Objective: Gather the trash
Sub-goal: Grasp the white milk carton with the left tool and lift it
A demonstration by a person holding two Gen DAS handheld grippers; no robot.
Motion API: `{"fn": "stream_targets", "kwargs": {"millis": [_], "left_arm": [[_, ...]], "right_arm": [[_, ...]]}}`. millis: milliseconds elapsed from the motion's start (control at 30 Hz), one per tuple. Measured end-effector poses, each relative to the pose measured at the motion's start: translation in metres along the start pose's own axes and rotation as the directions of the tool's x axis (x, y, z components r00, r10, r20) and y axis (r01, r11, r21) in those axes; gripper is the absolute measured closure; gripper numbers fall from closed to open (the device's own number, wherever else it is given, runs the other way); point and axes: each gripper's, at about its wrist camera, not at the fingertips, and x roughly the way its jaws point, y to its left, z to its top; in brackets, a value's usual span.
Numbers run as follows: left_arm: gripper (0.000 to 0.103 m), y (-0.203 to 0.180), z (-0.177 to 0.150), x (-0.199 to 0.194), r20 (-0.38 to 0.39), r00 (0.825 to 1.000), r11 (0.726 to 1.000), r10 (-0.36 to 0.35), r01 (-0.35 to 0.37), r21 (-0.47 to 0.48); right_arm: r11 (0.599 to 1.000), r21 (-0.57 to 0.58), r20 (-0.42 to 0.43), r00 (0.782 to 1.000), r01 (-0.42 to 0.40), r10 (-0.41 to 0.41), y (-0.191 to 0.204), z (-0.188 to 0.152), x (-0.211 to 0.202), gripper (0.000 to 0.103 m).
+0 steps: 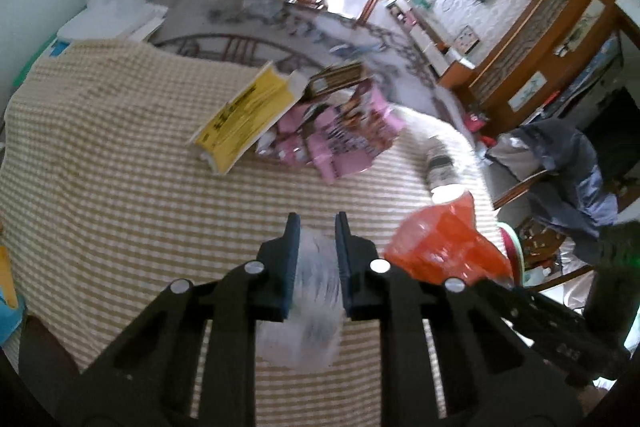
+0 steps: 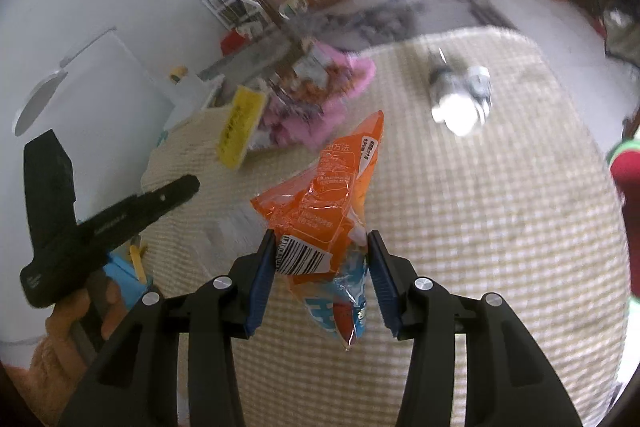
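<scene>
Left wrist view: beige checked tablecloth (image 1: 120,155) over a rounded counter, patterned rug (image 1: 280,27) and wooden furniture beyond. Left gripper (image 1: 317,259) clamped on a white, blurred wad of trash (image 1: 316,291), fingers pressing both sides. Yellow book (image 1: 244,115) and pink packets (image 1: 340,135) heaped at the far edge; bare cloth to the left. Orange wrapper (image 1: 444,243) just right, partly cut off.

Right wrist view: right gripper (image 2: 322,275) gripping the orange wrapper (image 2: 328,203) at its barcode end, lifted above the cloth (image 2: 500,227). White crumpled item (image 2: 460,99) far off, too blurred to identify. Left gripper (image 2: 80,227) and hand (image 2: 72,319) at the left edge, its fingers hidden.
</scene>
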Motion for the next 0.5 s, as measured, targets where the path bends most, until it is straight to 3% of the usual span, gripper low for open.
{"fn": "stream_targets", "kwargs": {"millis": [167, 300, 500], "left_arm": [[0.087, -0.006, 0.002, -0.005, 0.015, 1.000, 1.000, -0.010, 0.010, 0.020], [0.081, 0.014, -0.004, 0.005, -0.024, 1.000, 0.999, 0.012, -0.013, -0.034], [0.047, 0.028, -0.017, 0.031, -0.135, 0.991, 0.999, -0.004, -0.001, -0.039]], "right_arm": [[0.999, -0.040, 0.007, 1.000, 0.010, -0.010, 0.009, 0.002, 0.001, 0.058], [1.000, -0.016, -0.006, 1.000, 0.019, -0.019, 0.003, -0.002, 0.004, 0.058], [0.998, 0.051, -0.006, 1.000, 0.023, -0.023, -0.015, -0.005, 0.001, 0.058]]}}
